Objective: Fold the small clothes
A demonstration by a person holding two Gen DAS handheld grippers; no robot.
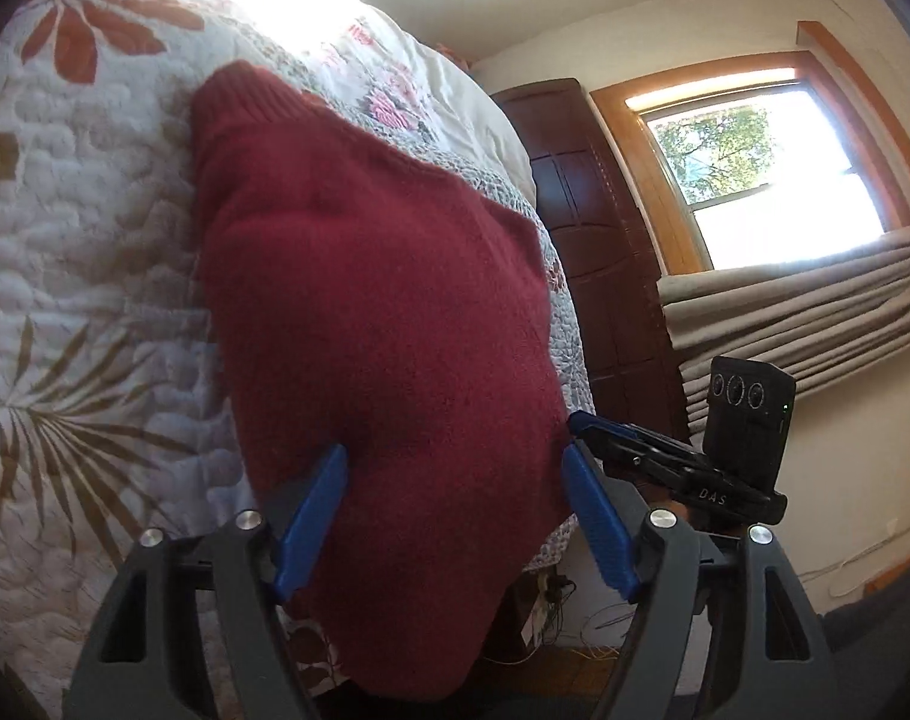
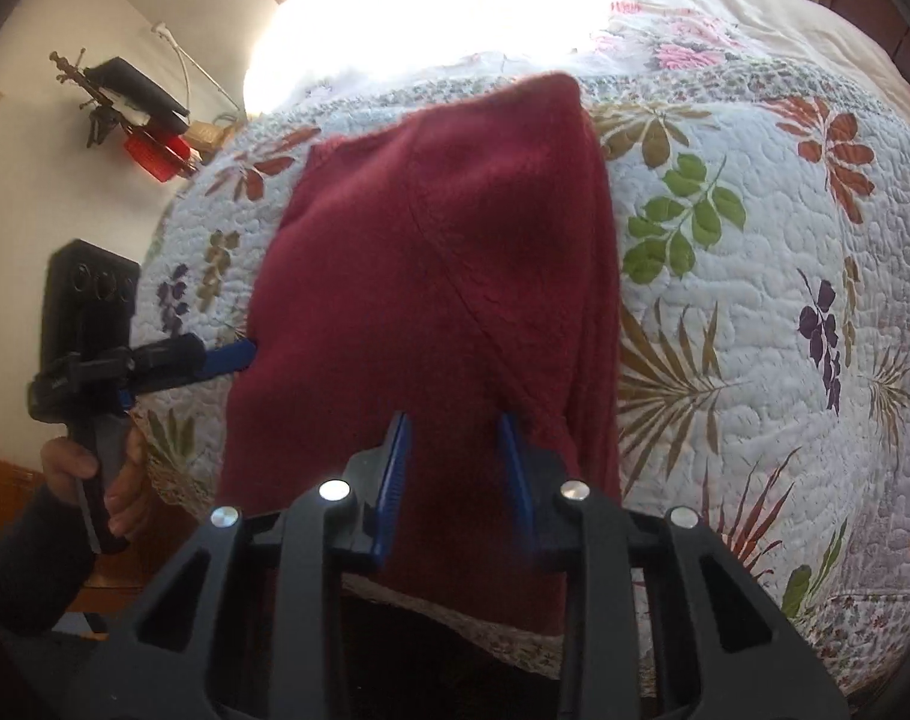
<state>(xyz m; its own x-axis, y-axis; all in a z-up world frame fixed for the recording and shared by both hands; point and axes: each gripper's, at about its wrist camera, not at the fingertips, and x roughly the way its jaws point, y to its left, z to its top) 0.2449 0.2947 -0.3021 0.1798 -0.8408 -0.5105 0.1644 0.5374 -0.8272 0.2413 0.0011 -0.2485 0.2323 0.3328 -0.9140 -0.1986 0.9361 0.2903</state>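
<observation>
**Red sweater draped over the bed's near edge**

A dark red knitted sweater [image 2: 431,276] lies on a floral quilted bed [image 2: 754,276], its near end hanging over the edge. The left hand-held gripper [image 1: 455,480] is spread wide, blue fingers either side of the cloth. The right hand-held gripper [image 2: 455,450] stands released at the sweater's near end. A person's hand [image 2: 89,480] grips the left handle.

both wrists close — sharing red sweater [image 1: 383,312].

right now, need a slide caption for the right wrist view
Open right gripper over a red sweater on a floral quilt, left gripper at its edge.
</observation>
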